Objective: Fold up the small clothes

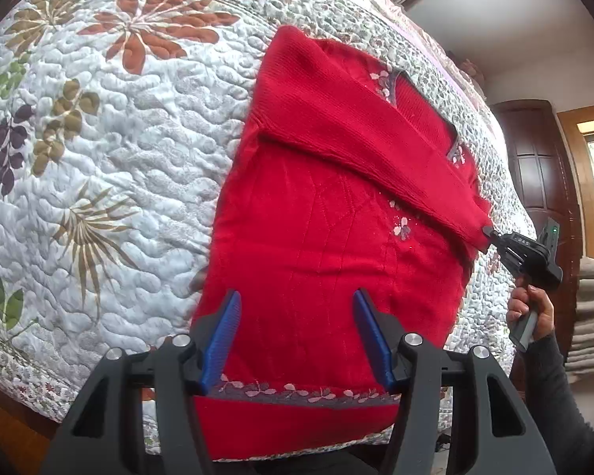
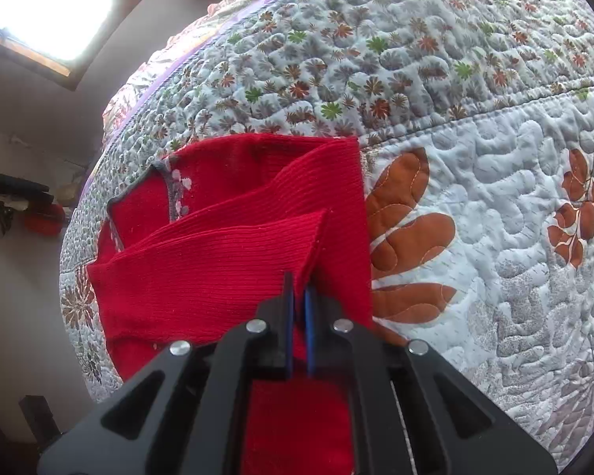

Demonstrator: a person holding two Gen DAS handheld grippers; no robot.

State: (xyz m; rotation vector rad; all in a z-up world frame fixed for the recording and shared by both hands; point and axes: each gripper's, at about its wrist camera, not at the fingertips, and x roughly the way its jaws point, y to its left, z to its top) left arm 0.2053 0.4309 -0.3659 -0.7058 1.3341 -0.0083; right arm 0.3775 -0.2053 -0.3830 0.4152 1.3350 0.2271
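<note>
Bed (image 1: pixel 111 150), quilted floral coverlet: carrying everything listed, filling most of both views

Red knit sweater (image 1: pixel 313 245): lying flat on the bed, hem toward the left wrist camera, grey floral band (image 1: pixel 297 390) running along that hem, grey-trimmed neckline at the far end; one sleeve (image 1: pixel 360 154) crossing diagonally over the chest

Dark wooden cabinet (image 1: pixel 542 158): standing beyond the bed at the right of the left wrist view

Window (image 2: pixel 55 4): glowing bright at the upper left of the right wrist view

Left gripper (image 1: pixel 297 312): hovering over the lower body of the sweater, blue-padded jaws spread wide, gripping nothing

Right gripper (image 2: pixel 299 297): jaws clenched on the cuff end of the sleeve, cloth pinched between the blue pads, sleeve raised off the sweater body at that end

Hand (image 1: pixel 528 312), dark-sleeved: gripping the handle of the right gripper at the bed's edge
</note>
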